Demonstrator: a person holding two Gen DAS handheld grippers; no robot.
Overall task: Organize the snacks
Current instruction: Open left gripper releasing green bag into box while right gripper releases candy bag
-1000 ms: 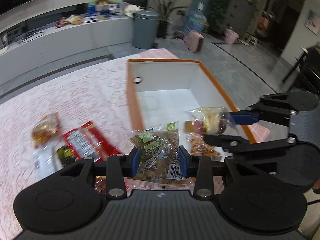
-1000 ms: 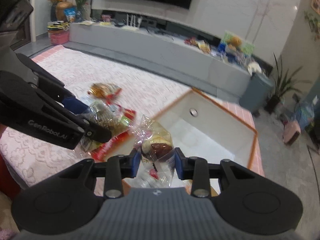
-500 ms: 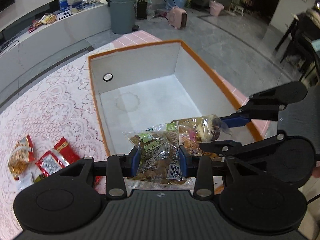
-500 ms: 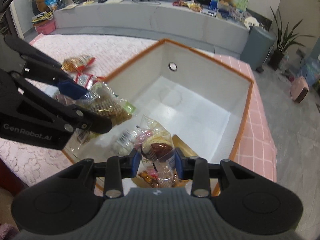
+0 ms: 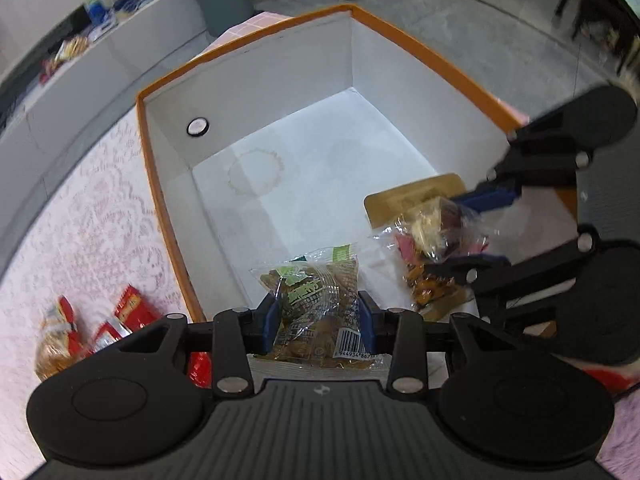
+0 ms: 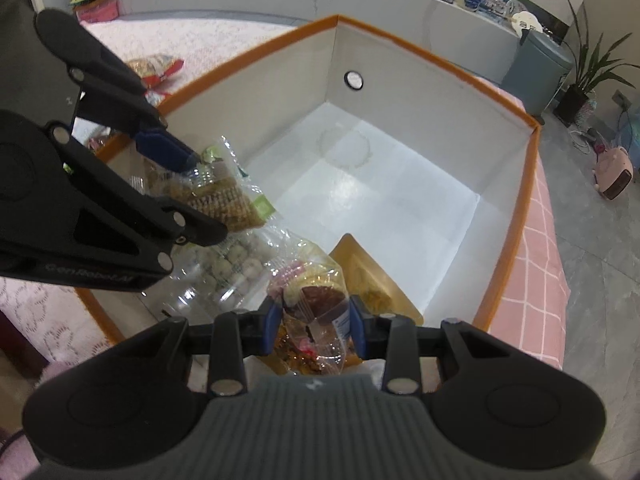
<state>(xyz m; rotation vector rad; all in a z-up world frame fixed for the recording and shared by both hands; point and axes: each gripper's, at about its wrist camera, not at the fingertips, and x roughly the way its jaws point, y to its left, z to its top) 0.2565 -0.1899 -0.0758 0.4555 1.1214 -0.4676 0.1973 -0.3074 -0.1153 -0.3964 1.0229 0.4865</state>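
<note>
Dim indoor light; fisheye warp, blurred edges.

- The left gripper is black plastic, with two big round discs on its wide body and ridged lines down the middle.
- Its two fingers carry blue pads at the tips.
- Shiny silver screws sit on the black arms.
- The right gripper looks just the same (black, blue pads, silver screws).
- White letters on the left gripper's side read "GenRobot.AI".
</note>
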